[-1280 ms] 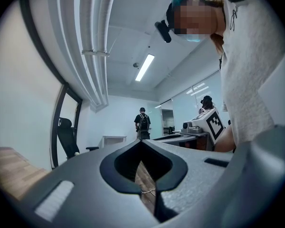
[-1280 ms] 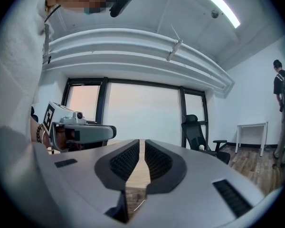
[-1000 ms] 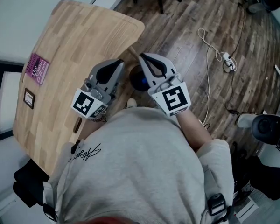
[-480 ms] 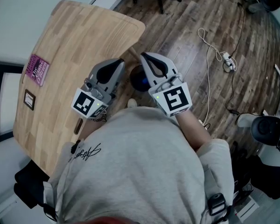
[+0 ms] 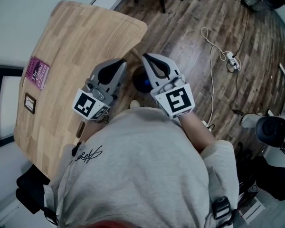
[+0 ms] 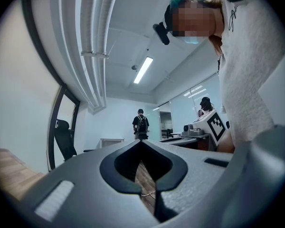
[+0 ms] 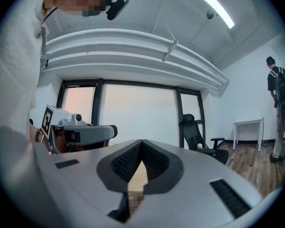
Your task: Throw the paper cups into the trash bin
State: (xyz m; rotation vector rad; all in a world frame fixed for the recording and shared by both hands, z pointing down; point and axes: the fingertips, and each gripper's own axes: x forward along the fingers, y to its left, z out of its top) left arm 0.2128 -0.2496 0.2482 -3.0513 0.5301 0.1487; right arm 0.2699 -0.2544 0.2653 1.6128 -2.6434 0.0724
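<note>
The left claw (image 5: 120,63) and right claw (image 5: 147,57) are both closed on nothing, side by side at the table (image 5: 71,37) edge.

Left gripper (image 5: 119,63) and right gripper (image 5: 147,58) held side by side before the chest, roughly level, tips forward; both jaw pairs closed, nothing between them

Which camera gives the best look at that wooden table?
The head view: it looks down on most of the wooden table from above. The left gripper view catches only a corner of it at the lower left edge. The right gripper view shows at most a pale strip between the fingers.
</note>
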